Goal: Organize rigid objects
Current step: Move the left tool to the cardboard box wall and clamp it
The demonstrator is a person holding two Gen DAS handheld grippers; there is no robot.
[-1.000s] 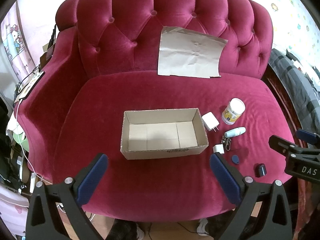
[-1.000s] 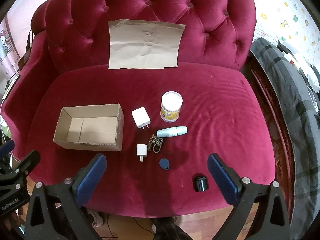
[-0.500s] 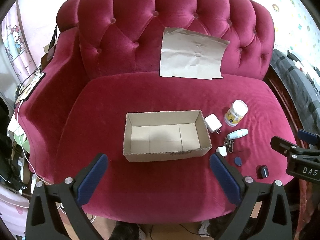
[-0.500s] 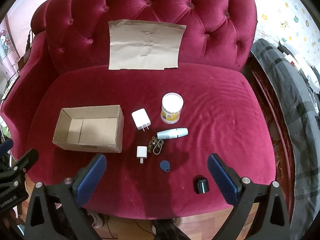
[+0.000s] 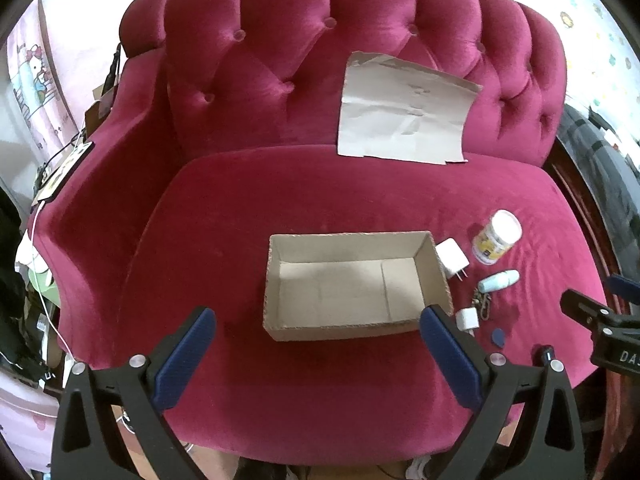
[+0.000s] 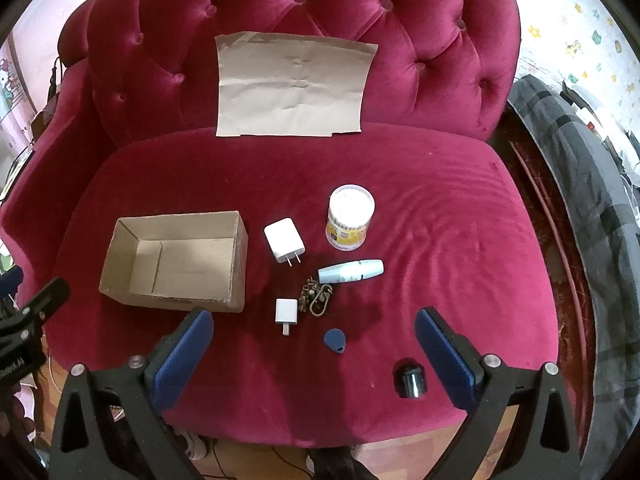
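On the red velvet seat [image 6: 400,168] of the armchair sits an open cardboard box [image 6: 176,258], empty, mouth up, its long axis running left to right — I judge it the place where the loose things are meant to go. They lie just right of it, none touching its wall that I can tell: a large white charger [image 6: 283,241] with prongs toward me, a small white charger [image 6: 286,311], a bunch of keys [image 6: 316,298], a blue tag [image 6: 334,340], a black cap [image 6: 410,381] nearest me, an upright white-lidded jar [image 6: 351,216]. A pale tube [image 6: 350,271] lies flat, long axis left to right, narrow end right. My left fingers [image 5: 316,356] hover wide and empty near the box; my right fingers [image 6: 314,354] hover wide and empty above the tag — nothing is picked up yet.
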